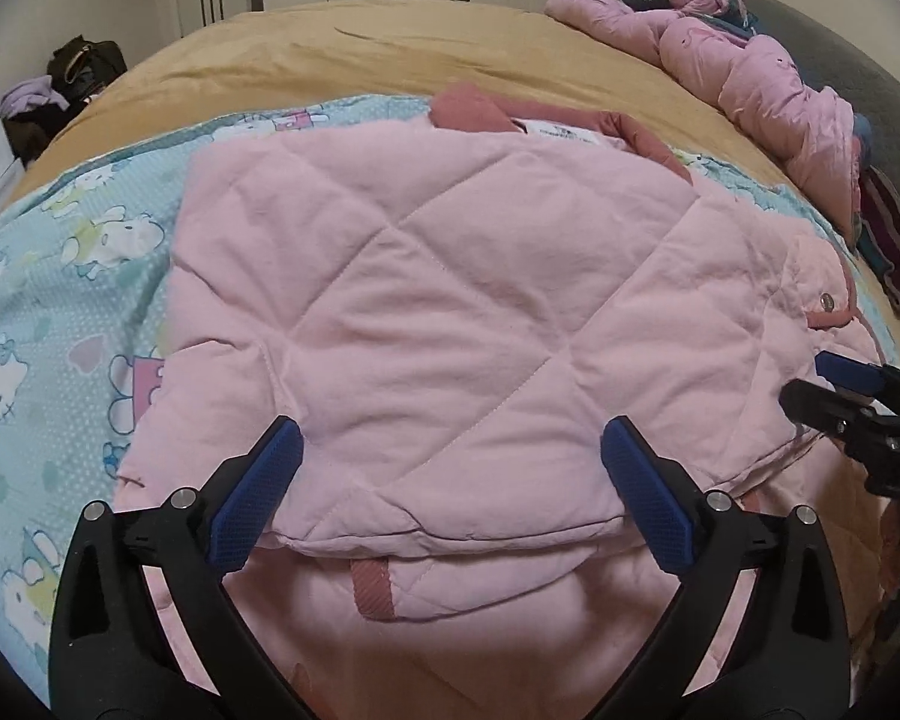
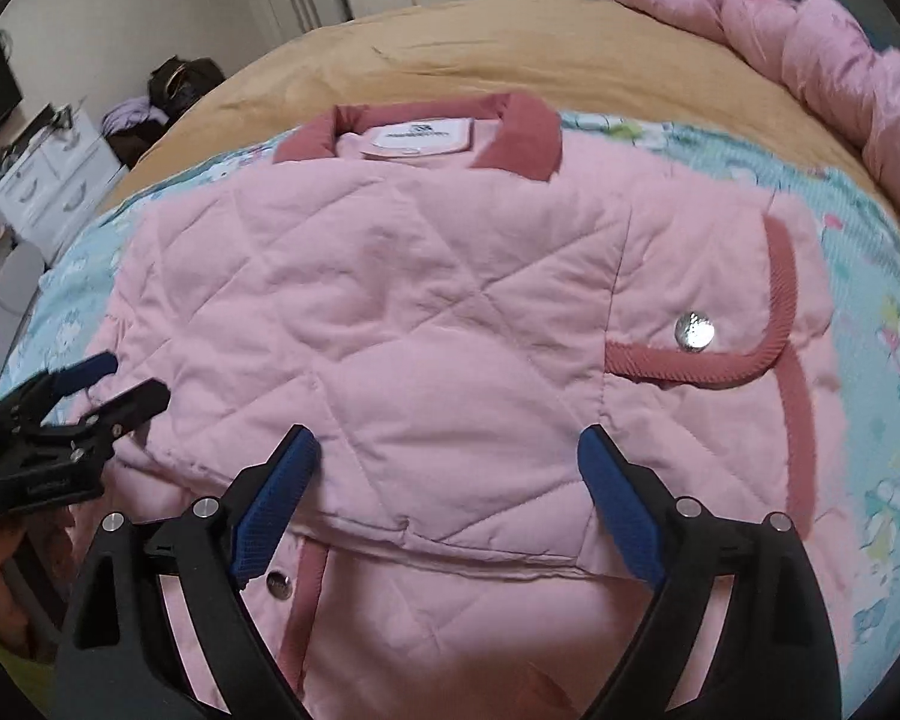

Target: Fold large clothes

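Pink quilted jacket (image 2: 426, 324) lies mostly folded on the bed (image 1: 390, 54), both claws, left (image 1: 450, 498) and right (image 2: 450, 498), spread apart holding nothing; near hem fold left.

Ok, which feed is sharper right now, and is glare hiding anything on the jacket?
Left wrist view: sharp, jacket quilting crisp, light soft and even. Right wrist view: smeared at the edges, duvet blurred; only the snap glints, hiding nothing. Both bend the bed edge, fisheye.

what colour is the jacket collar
Dusty rose, darker than the pale pink jacket; the collar shows best in the right wrist view.
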The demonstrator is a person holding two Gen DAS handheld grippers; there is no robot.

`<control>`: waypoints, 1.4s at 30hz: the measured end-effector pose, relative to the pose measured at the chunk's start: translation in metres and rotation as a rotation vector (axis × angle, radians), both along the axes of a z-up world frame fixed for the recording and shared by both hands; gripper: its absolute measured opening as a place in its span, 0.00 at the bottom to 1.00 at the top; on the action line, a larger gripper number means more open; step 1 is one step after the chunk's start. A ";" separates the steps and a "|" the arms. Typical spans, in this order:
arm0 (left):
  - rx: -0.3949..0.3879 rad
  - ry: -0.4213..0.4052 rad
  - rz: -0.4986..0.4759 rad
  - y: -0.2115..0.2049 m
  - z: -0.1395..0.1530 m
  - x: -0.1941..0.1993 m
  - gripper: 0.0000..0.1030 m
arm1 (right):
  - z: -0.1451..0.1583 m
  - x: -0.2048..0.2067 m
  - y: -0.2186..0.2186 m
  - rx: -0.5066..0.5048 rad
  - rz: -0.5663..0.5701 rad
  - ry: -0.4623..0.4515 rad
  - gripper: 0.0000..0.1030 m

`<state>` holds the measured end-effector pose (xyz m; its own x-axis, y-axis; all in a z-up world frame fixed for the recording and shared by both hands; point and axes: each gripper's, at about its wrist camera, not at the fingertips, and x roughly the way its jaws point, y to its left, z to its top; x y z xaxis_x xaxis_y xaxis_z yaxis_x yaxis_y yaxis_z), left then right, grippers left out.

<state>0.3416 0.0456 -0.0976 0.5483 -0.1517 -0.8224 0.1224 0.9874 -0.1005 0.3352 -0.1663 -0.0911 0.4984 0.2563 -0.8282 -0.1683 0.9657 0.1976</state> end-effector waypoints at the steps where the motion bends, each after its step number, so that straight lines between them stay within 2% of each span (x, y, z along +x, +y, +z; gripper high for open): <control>1: -0.001 0.000 0.004 -0.001 0.002 -0.002 0.91 | 0.001 0.000 -0.001 0.006 0.003 -0.003 0.89; 5: -0.018 -0.026 -0.006 -0.003 0.022 -0.016 0.91 | 0.027 -0.015 -0.015 0.063 -0.015 -0.058 0.89; 7: -0.005 -0.032 -0.005 -0.005 0.029 -0.020 0.91 | 0.043 -0.025 -0.022 0.089 -0.030 -0.099 0.94; 9: -0.016 -0.027 -0.002 -0.006 0.036 -0.023 0.91 | 0.058 -0.035 -0.029 0.113 -0.038 -0.131 0.95; 11: -0.039 -0.034 -0.005 -0.006 0.046 -0.030 0.91 | 0.074 -0.046 -0.033 0.116 -0.050 -0.160 0.96; 16: -0.042 -0.063 0.000 -0.008 0.070 -0.046 0.91 | 0.099 -0.067 -0.038 0.115 -0.054 -0.198 0.96; 24: -0.057 -0.096 -0.004 -0.009 0.101 -0.071 0.91 | 0.123 -0.101 -0.040 0.086 -0.056 -0.248 0.96; 30: -0.062 -0.129 -0.007 -0.010 0.121 -0.089 0.91 | 0.133 -0.120 -0.042 0.104 -0.057 -0.267 0.96; 42: -0.092 -0.166 -0.021 -0.011 0.144 -0.124 0.91 | 0.153 -0.157 -0.039 0.111 -0.033 -0.305 0.96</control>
<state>0.2179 0.0344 0.0462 0.6715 -0.2346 -0.7029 0.1649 0.9721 -0.1669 0.1782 -0.2049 0.0618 0.7286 0.3166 -0.6074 -0.2048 0.9469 0.2478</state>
